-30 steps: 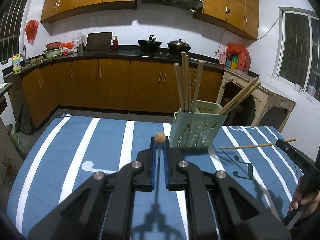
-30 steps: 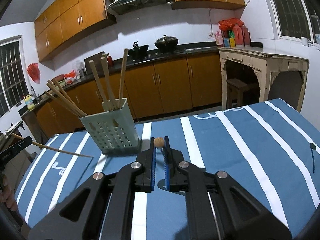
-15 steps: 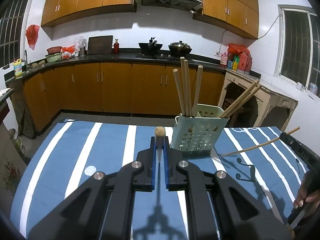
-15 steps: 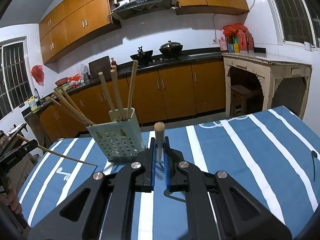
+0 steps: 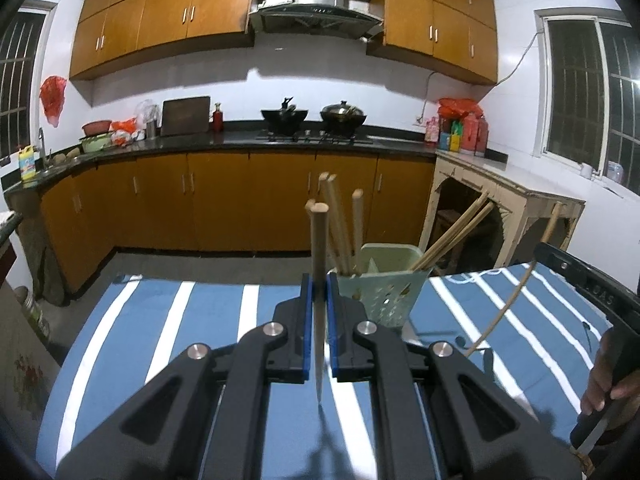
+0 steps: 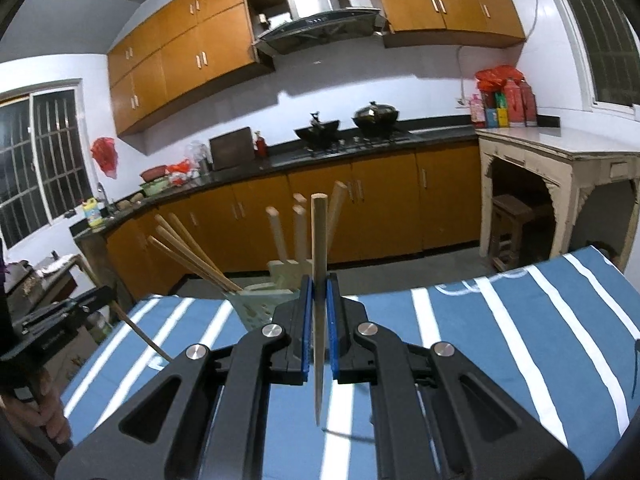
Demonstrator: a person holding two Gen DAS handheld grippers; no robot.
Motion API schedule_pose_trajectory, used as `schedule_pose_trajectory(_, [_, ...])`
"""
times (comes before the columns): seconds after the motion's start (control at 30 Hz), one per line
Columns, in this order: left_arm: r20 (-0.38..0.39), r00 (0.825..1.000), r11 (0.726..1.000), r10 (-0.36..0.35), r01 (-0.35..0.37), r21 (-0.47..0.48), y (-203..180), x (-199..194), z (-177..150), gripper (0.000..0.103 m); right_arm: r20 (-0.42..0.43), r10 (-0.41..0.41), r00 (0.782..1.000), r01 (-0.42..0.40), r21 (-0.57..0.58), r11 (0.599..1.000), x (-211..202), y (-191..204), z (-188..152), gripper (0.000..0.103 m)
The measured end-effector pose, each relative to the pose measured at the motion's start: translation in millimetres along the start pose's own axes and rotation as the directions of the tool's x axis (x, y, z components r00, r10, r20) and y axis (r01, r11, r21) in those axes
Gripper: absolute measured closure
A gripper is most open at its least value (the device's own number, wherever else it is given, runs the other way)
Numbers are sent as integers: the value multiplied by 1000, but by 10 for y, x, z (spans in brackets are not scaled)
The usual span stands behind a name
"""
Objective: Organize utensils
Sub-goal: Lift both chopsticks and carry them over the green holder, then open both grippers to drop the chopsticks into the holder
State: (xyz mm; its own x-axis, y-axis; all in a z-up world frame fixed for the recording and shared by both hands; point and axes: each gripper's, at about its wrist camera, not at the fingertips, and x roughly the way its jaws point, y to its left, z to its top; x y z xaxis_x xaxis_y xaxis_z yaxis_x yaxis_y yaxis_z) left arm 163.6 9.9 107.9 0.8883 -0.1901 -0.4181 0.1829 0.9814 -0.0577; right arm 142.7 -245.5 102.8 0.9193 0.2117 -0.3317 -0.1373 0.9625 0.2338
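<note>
A pale green perforated utensil holder (image 5: 384,284) stands on the blue striped tablecloth (image 5: 168,328) with several wooden chopsticks in it. My left gripper (image 5: 319,292) is shut on a wooden chopstick (image 5: 318,264), held upright with its thin tip down, just left of the holder. My right gripper (image 6: 319,292) is shut on another chopstick (image 6: 319,260), also upright, with the holder (image 6: 260,300) behind it to the left. The right gripper (image 5: 592,292) with its slanted chopstick shows at the right of the left wrist view. The left gripper (image 6: 52,320) shows at the left of the right wrist view.
The table (image 6: 520,340) ends at its far edge just beyond the holder. Kitchen cabinets and a counter (image 5: 240,144) with pots run along the back wall. A cream side table (image 5: 500,208) stands at the right.
Both grippers tilted up, so each held chopstick now stands upright in view instead of pointing end-on. Both views rose, and the holder sits lower and closer.
</note>
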Motion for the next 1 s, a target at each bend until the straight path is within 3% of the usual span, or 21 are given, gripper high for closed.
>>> schedule_pose_trajectory(0.3, [64,994,996,-84,86,-32,-104,-142,475,95,124,89,988,-85,-32,996,-92,306,506,95])
schedule_pose_trajectory(0.6, [189,978,995,-91,97,-23,-343,-162,1012,95,257,59,965,-59,-8,998,-26,338,907,95])
schedule_pose_trajectory(0.77, [231,972,998,-50,56,-20,-443,15,1218,95,262,15,965,-16,1,1000,165,288,928,95])
schedule_pose_trajectory(1.0, [175,985,998,-10,20,-57,-420,449,1173,95,220,-15,975,17,-9,1000,471,230,795,95])
